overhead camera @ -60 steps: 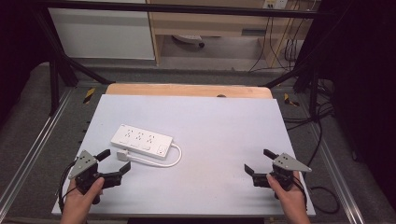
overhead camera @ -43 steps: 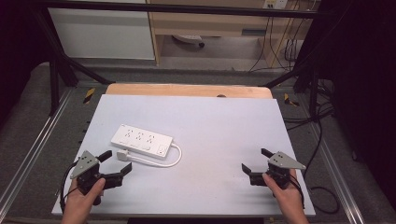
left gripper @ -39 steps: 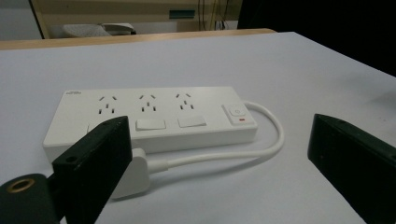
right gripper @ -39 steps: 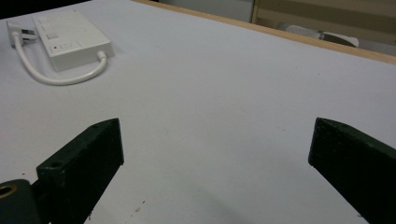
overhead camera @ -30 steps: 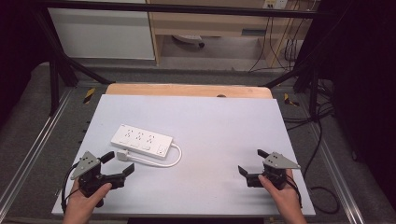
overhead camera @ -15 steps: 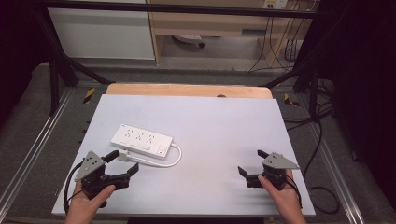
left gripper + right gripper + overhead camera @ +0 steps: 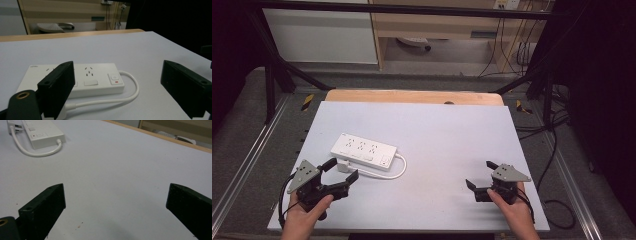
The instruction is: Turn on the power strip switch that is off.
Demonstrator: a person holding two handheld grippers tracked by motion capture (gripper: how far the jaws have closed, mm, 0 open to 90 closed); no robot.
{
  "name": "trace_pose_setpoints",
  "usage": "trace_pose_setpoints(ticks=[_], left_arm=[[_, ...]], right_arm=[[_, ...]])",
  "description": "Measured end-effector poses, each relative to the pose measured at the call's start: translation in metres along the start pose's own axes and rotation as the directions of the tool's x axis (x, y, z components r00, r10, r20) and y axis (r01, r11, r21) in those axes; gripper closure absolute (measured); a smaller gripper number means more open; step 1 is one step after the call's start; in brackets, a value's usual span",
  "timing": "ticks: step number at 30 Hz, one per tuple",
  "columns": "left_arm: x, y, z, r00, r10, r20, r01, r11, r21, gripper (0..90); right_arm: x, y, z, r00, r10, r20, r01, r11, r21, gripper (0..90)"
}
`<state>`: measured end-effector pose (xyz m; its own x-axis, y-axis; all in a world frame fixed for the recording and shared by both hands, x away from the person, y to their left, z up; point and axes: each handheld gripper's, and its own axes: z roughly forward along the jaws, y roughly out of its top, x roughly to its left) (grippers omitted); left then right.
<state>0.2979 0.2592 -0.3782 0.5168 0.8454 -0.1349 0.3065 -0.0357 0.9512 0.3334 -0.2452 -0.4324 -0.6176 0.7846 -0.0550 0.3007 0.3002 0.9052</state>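
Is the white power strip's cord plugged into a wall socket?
No, the power strip has its cord looped back, ending in a plug on the table.

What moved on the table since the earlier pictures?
The left gripper slid closer to the power strip, near its plug, jaws just closing slightly with nothing gripped. The right gripper shifted a little toward the left. The power strip, its cord and the table stayed put.
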Motion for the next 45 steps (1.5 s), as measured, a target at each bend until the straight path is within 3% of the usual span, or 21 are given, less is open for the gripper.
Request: trace_pose_setpoints(ticks=[7, 10, 17, 25, 28, 34, 39, 45], left_arm=[[0.0, 0.005, 0.003, 0.9999, -0.005, -0.015, 0.004, 0.9999, -0.011, 12.8], [-0.002, 0.01, 0.002, 0.9996, 0.013, -0.025, -0.014, 0.9996, -0.025, 14.2], [-0.005, 0.017, 0.004, 1.0, 0.006, -0.004, -0.006, 0.9995, -0.032, 16.0], [-0.006, 0.021, 0.014, 1.0, -0.003, -0.006, 0.003, 0.9997, -0.025, 28.5], [-0.005, 0.025, 0.018, 0.9993, 0.006, 0.038, -0.004, 0.999, -0.045, 36.5], [-0.007, 0.036, 0.025, 0.9992, 0.017, 0.036, -0.015, 0.998, -0.061, 49.5], [-0.007, 0.039, 0.035, 0.9973, 0.002, 0.073, 0.002, 0.9985, -0.055, 56.2], [-0.005, 0.042, 0.037, 0.9978, -0.004, 0.066, 0.009, 0.9977, -0.067, 62.0]], right_arm=[[0.0, 0.0, -0.001, 1.0, -0.001, 0.005, 0.001, 1.0, 0.002, 3.1], [0.0, -0.001, 0.0, 1.0, 0.003, 0.007, -0.003, 1.0, 0.007, 2.7], [-0.001, -0.001, 0.0, 1.0, 0.004, 0.006, -0.004, 1.0, 0.002, 2.7], [-0.001, 0.001, -0.001, 0.9999, 0.006, 0.013, -0.006, 1.0, -0.008, 2.6], [0.001, 0.001, -0.002, 1.0, -0.002, 0.007, 0.002, 1.0, -0.008, 2.7], [0.003, 0.001, -0.003, 1.0, -0.008, -0.002, 0.008, 1.0, -0.008, 2.6], [0.003, 0.001, -0.005, 1.0, -0.003, -0.002, 0.003, 1.0, -0.01, 2.5], [0.003, 0.001, -0.004, 1.0, -0.002, 0.0, 0.002, 1.0, -0.008, 2.5]])
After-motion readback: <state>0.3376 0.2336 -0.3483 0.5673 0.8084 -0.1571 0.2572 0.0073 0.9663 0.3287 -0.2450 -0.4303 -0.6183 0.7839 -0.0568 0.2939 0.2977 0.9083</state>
